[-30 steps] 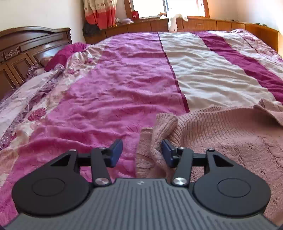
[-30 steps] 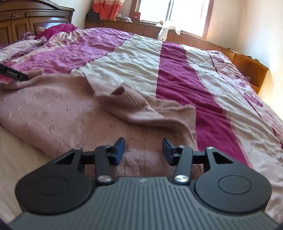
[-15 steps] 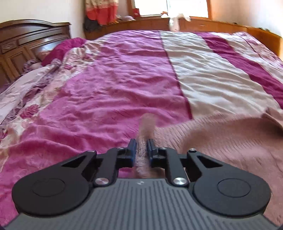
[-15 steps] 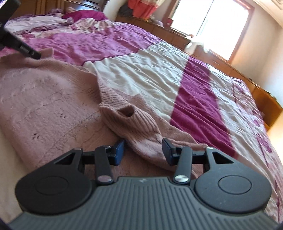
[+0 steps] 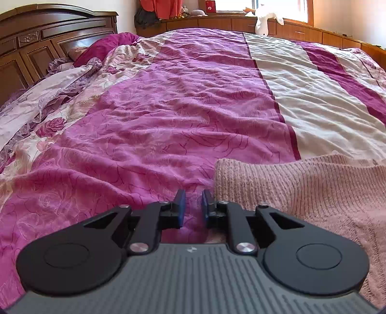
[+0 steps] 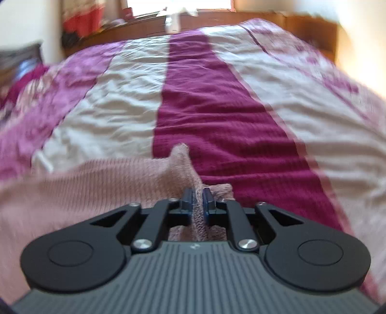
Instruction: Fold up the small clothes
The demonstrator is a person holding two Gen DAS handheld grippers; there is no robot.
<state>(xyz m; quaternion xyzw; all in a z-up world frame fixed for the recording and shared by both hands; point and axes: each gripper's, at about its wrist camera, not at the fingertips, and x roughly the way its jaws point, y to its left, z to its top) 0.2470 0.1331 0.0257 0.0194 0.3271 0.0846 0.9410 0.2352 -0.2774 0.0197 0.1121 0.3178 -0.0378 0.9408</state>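
Left gripper point(image 5: 192, 201), nearest in the left wrist view: blue pads point(image 5: 180, 205) narrowly parted, a thin gap between them, nothing gripped; magenta bedspread point(image 5: 156, 125) visible through the gap. Pink knitted sweater point(image 5: 301, 183) just beside the right-hand pad, its ribbed edge raised slightly, the rest lying flat toward the lower right of the bed.

Right gripper point(image 6: 197, 201), nearest in the right wrist view: pads clamped on a fold of the pink knitted sweater point(image 6: 96, 183), a peak of knit standing up just beyond the fingertips; remainder of the garment spread leftward over the cover. View blurred.

Farther off: striped cover in magenta, cream and dark purple; crumpled floral bedding point(image 5: 48, 101) near the carved wooden headboard point(image 5: 43, 36); wooden ledge point(image 5: 301, 31) along the far wall with a white plush toy point(image 5: 264, 20) on it; red curtain point(image 5: 168, 7) above.
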